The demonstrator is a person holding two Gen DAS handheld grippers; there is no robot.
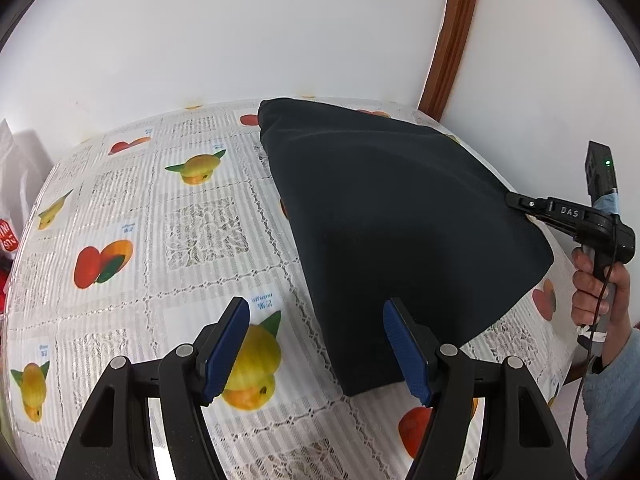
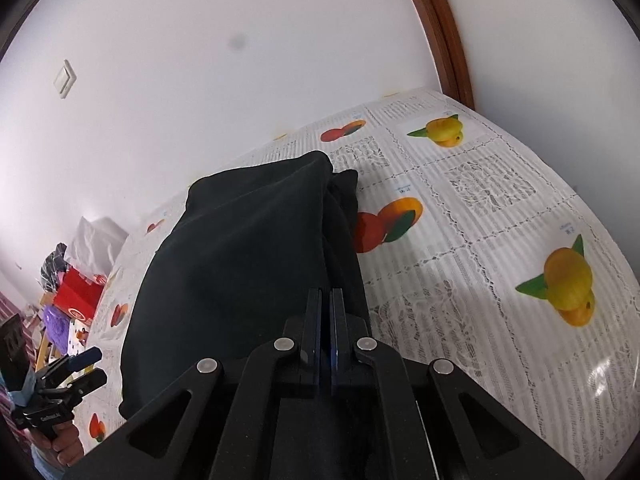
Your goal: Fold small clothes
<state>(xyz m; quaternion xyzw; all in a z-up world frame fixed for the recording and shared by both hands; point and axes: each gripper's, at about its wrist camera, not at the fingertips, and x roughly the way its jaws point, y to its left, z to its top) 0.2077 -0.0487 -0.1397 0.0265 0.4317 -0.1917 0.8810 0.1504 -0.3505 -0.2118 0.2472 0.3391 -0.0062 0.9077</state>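
Soft black fleece garment (image 1: pixel 400 216), folded into a rounded wedge, lies on the lace-patterned, fruit-printed desk (image 1: pixel 168 240). Left claw (image 1: pixel 316 352) gapes wide at six o'clock, holding nothing. Right claw (image 2: pixel 325 320), pinched tight, grips the cloth's edge at three o'clock.

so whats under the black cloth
The fruit-print tablecloth runs under the black cloth. Whatever else lies beneath it is covered and cannot be seen.
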